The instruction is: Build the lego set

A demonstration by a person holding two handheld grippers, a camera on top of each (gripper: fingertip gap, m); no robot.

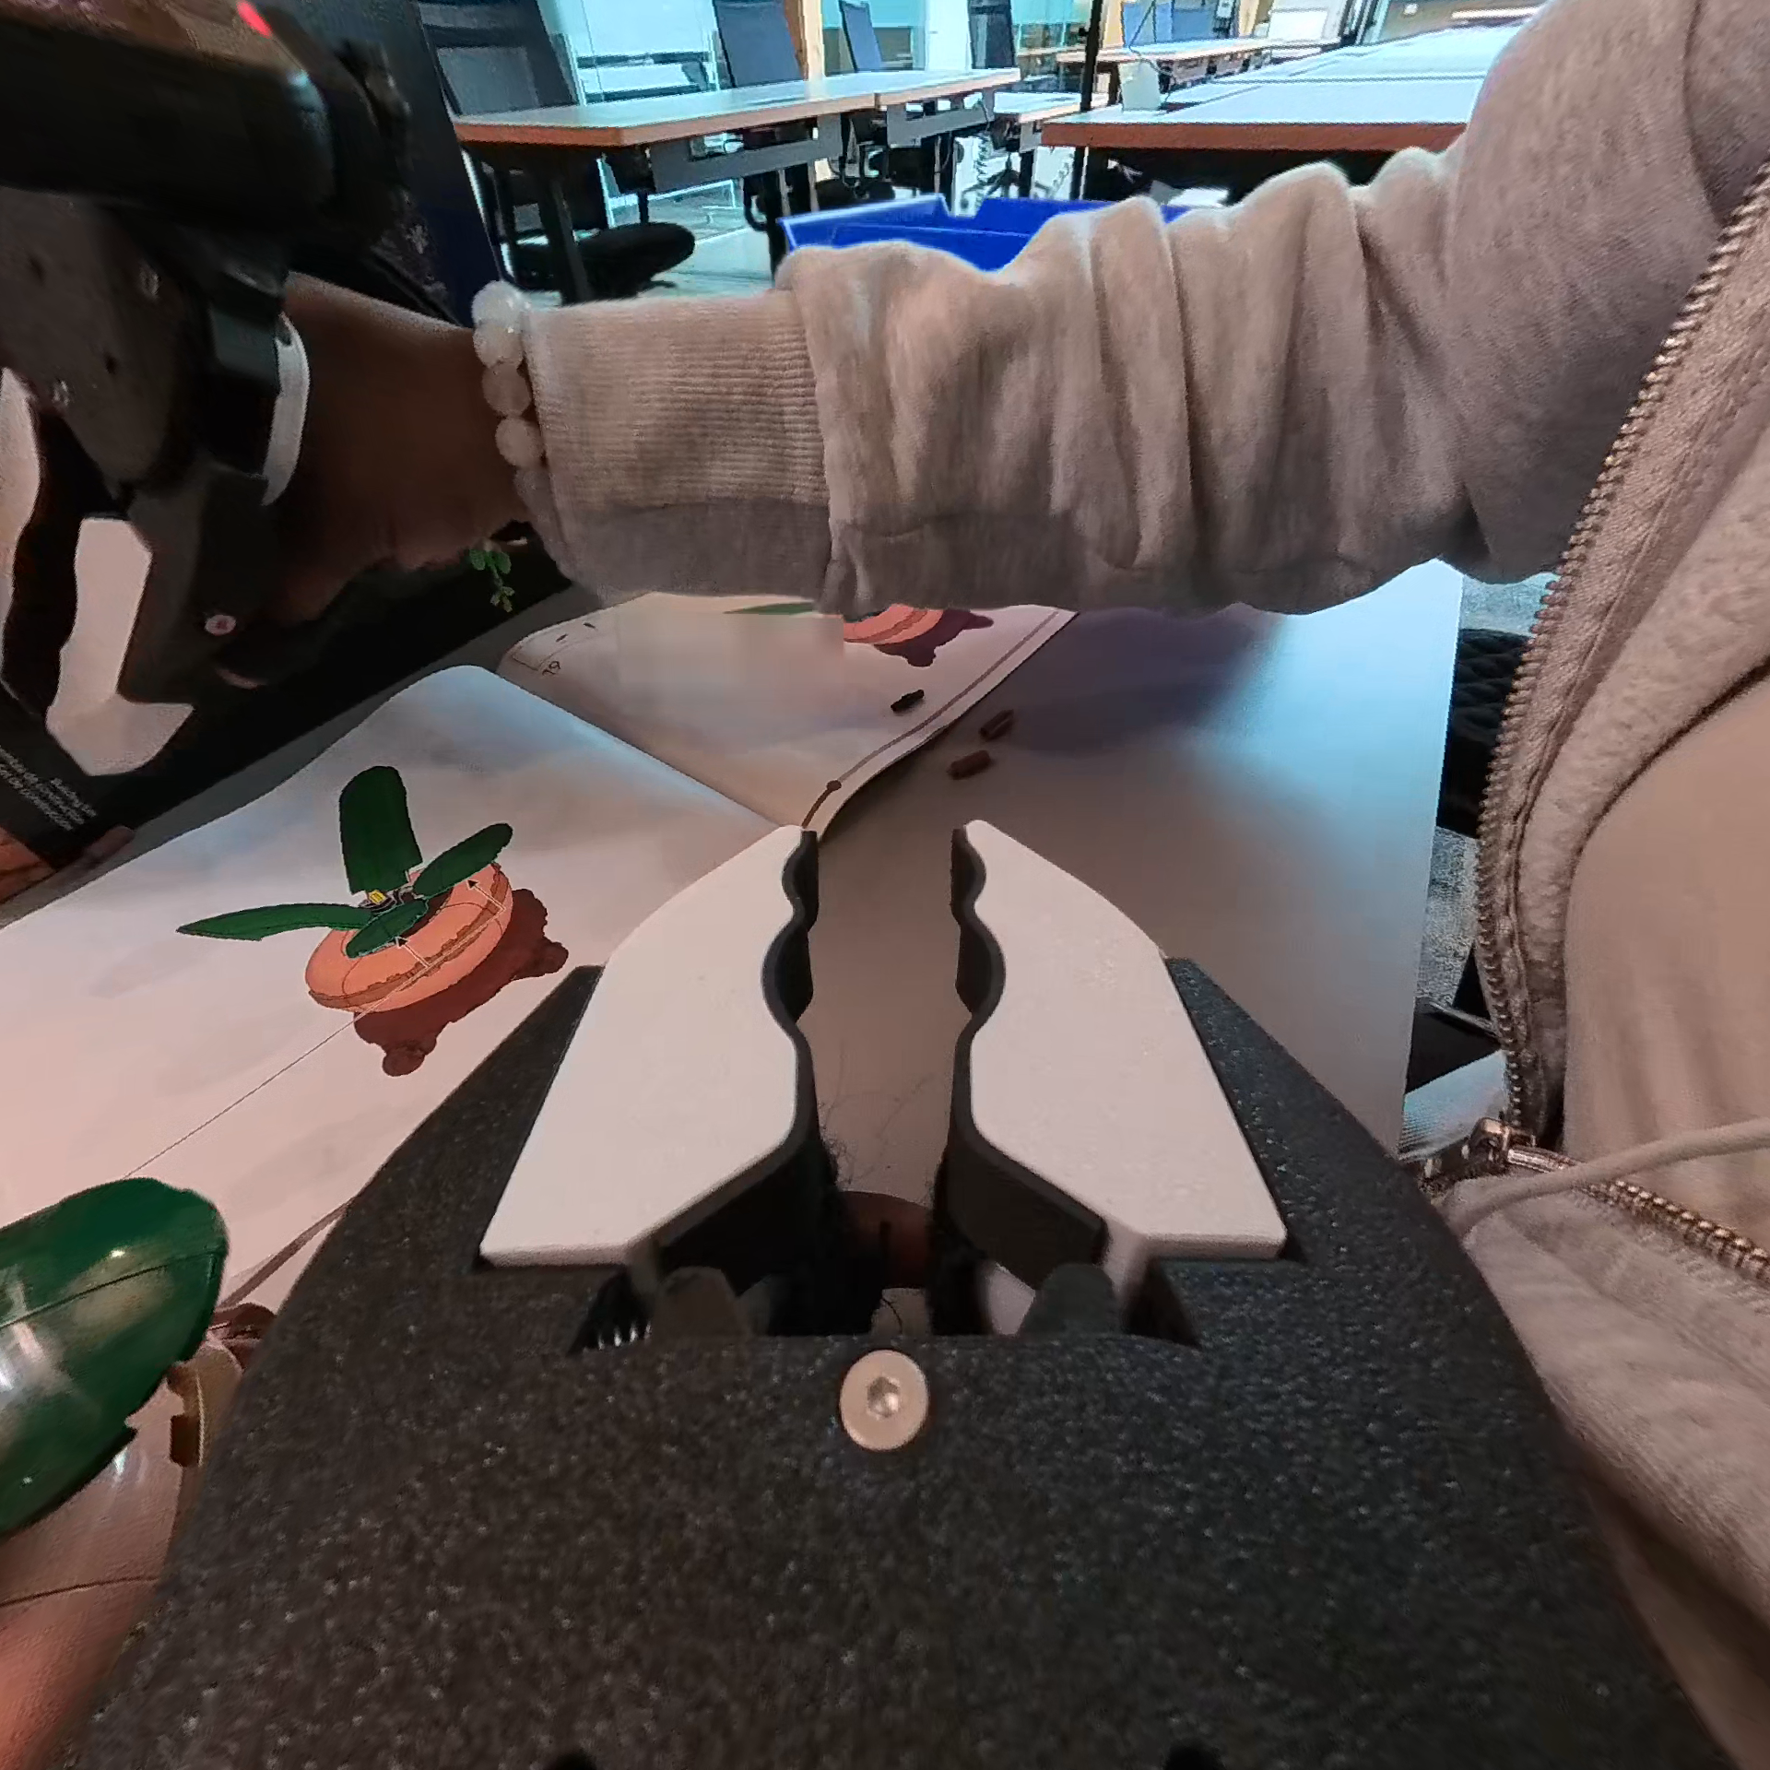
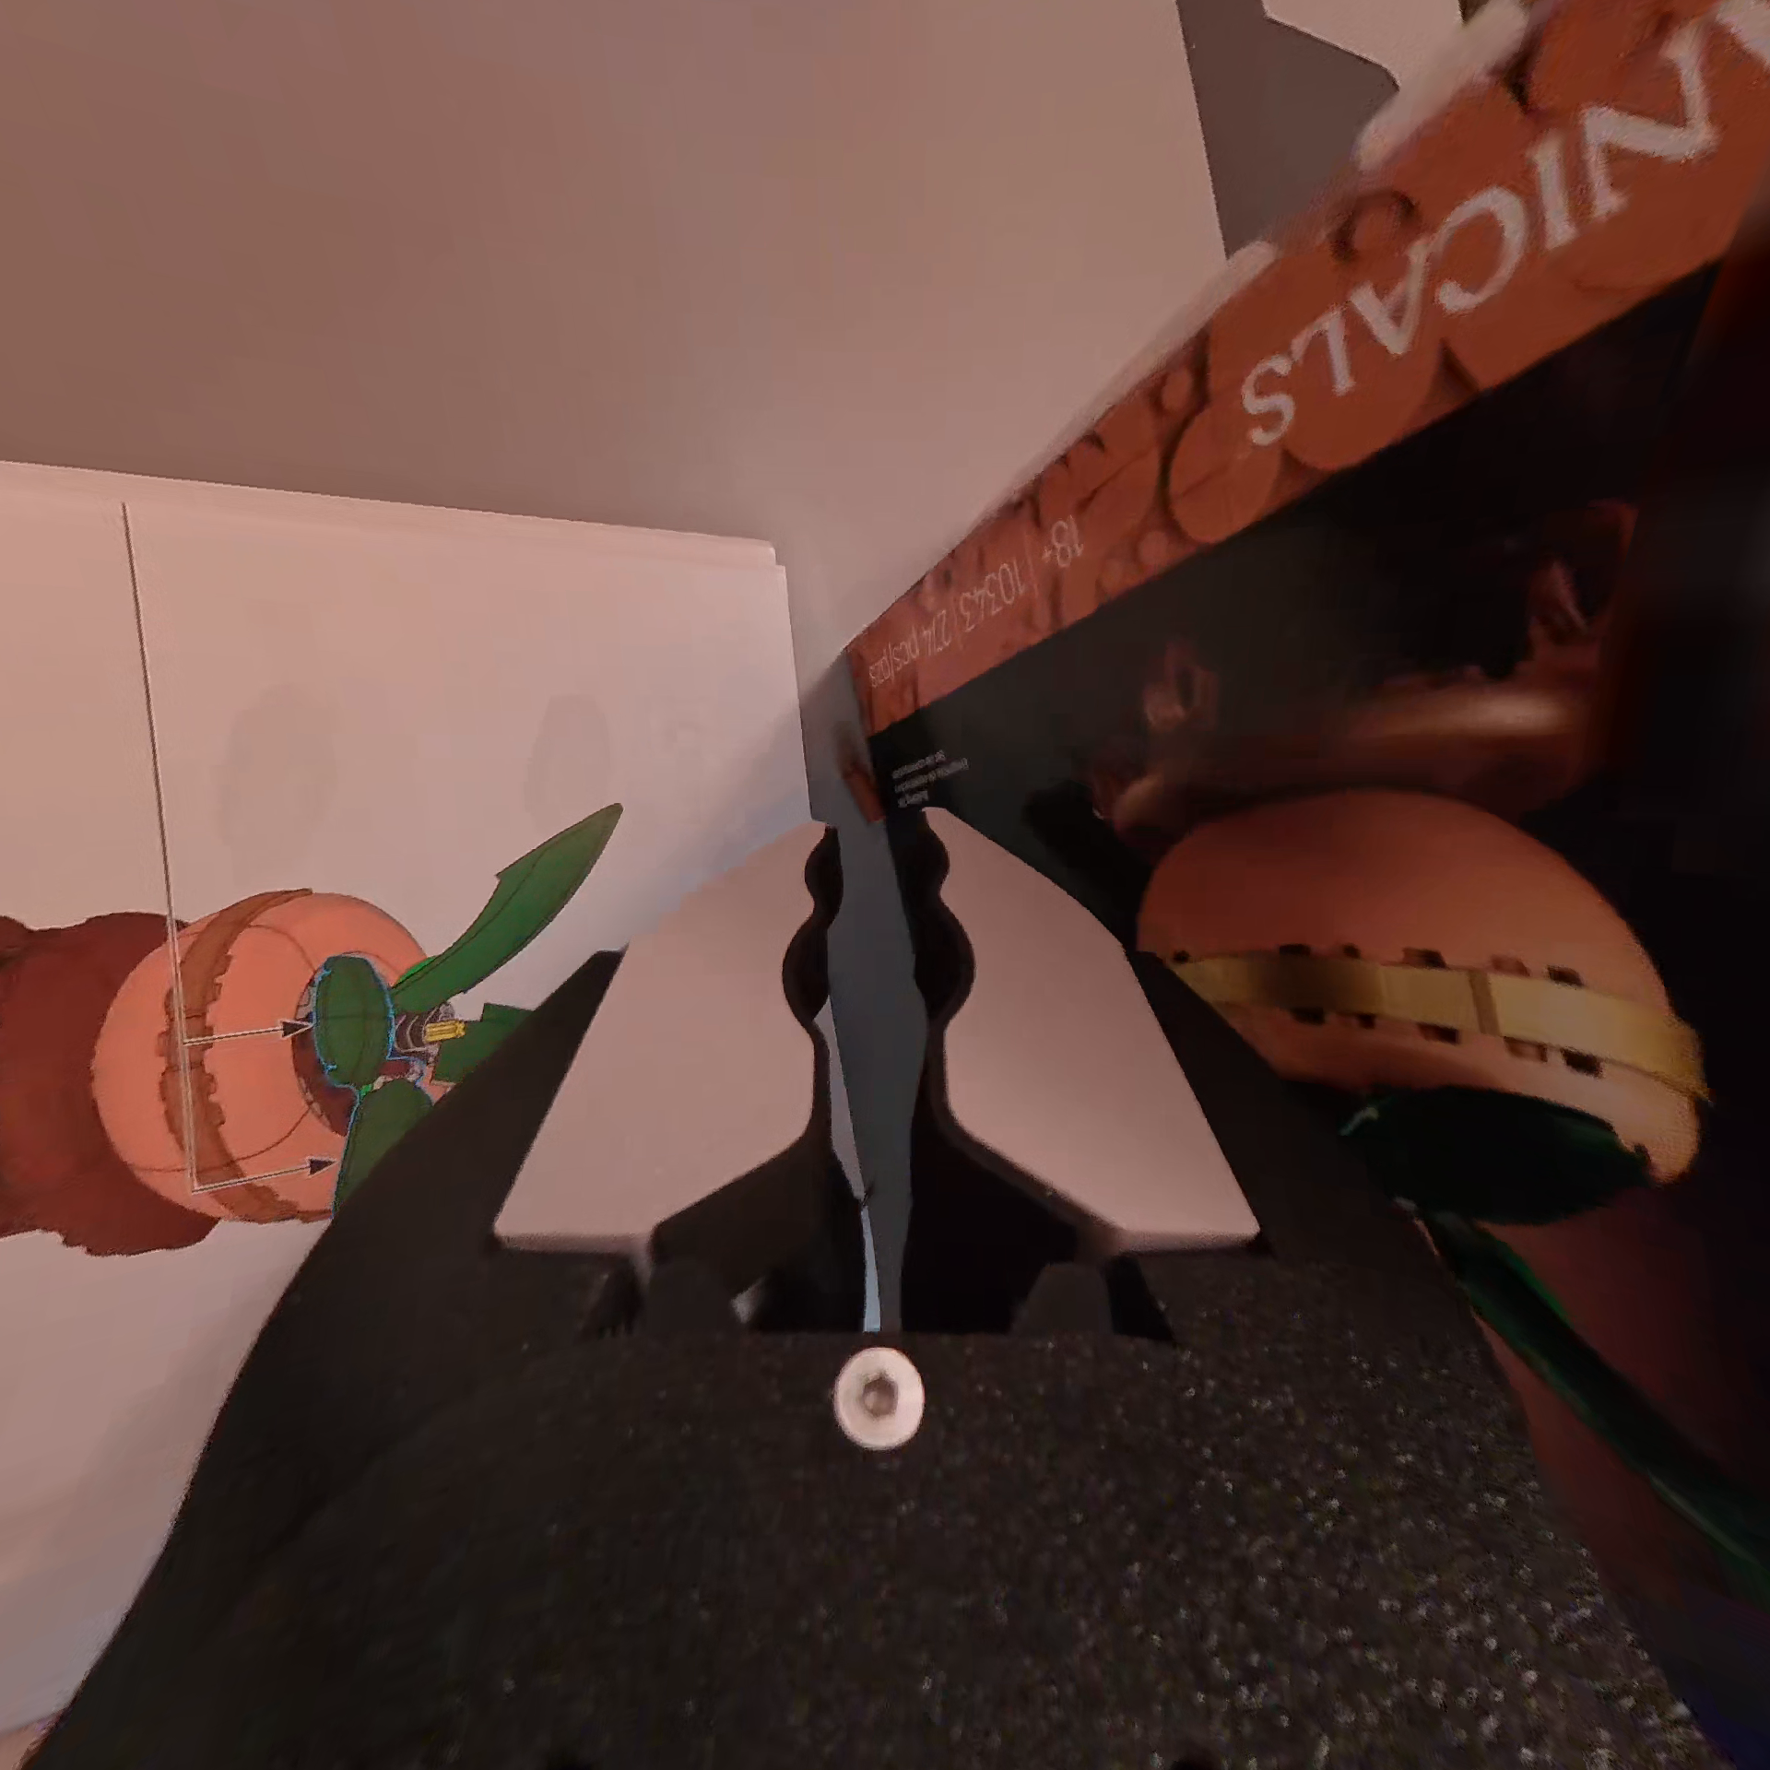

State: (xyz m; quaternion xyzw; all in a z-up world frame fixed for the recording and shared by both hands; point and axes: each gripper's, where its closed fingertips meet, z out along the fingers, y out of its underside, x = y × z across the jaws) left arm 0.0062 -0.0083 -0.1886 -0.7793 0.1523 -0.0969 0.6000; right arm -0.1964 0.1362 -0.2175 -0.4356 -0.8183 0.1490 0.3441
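Observation:
My left gripper (image 1: 886,843) is open and empty, held over the grey table (image 1: 1197,862) at the near edge of the open instruction booklet (image 1: 239,1082). A green leaf piece (image 1: 86,1341) lies close at the lower left. Small brown pieces (image 1: 967,763) and a black one (image 1: 907,700) lie by the booklet's far page. My right gripper (image 2: 873,833) points at the corner of the dark set box (image 2: 1341,718); its fingers stand a narrow gap apart with a thin grey strip between them. It also shows in the left wrist view (image 1: 144,431), reaching across at the upper left.
The person's sleeved arm (image 1: 1054,412) crosses above the booklet. The booklet page (image 2: 431,718) lies left of the box. A blue bin (image 1: 910,225) stands at the table's far side, with desks and chairs behind it. The left gripper's tips are roughly 25 cm from the right gripper's. To the green leaf piece (image 1: 86,1341): left tips about 11 cm, right tips about 20 cm.

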